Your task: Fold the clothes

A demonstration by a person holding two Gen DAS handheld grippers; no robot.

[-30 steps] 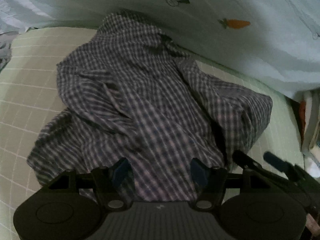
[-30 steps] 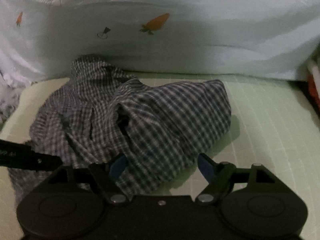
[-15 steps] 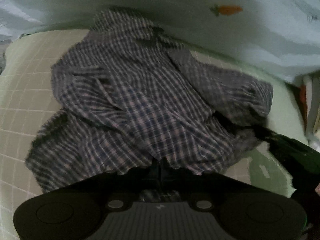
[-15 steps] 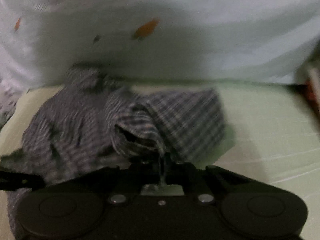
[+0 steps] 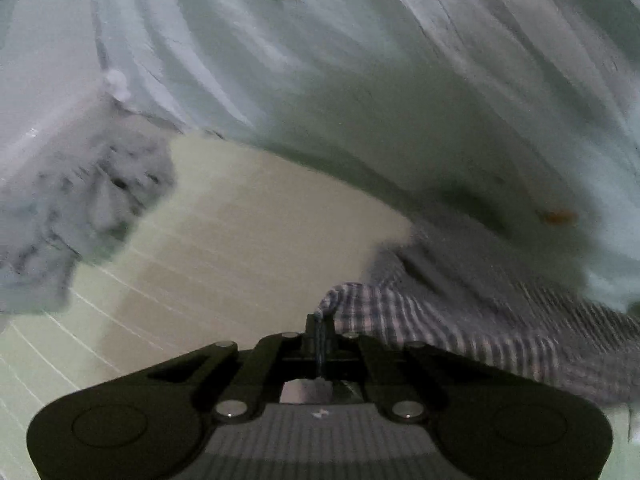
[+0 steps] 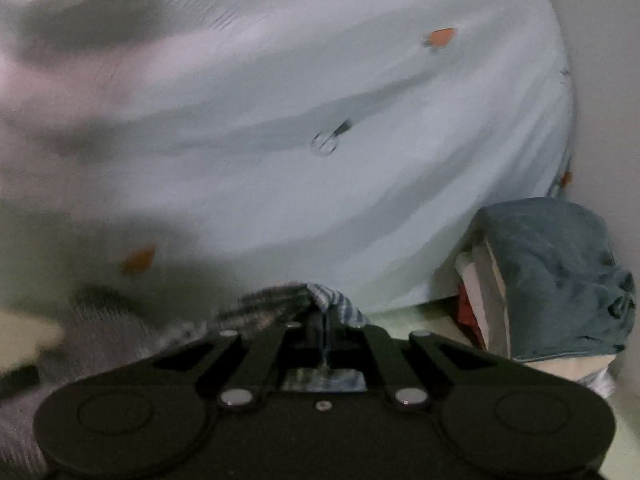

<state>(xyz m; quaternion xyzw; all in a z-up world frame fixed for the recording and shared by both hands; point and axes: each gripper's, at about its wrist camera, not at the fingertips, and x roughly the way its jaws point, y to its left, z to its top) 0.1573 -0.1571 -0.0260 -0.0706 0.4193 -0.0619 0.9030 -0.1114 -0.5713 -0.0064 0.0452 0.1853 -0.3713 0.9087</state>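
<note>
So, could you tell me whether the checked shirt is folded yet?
Not folded: the checked shirt hangs rumpled, pinched at its edge by the shut left gripper and right gripper.

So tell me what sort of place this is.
Most likely a bedroom, on a bed: a pale green grid-lined mattress cover, a carrot-print bedsheet heaped behind it, and a stack of folded laundry beside the checked shirt.

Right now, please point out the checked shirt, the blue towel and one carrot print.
checked shirt (image 5: 420,320): left wrist view, fabric near the jaws.
blue towel (image 6: 560,276): right wrist view, its side.
carrot print (image 6: 440,37): right wrist view, orange body.
</note>
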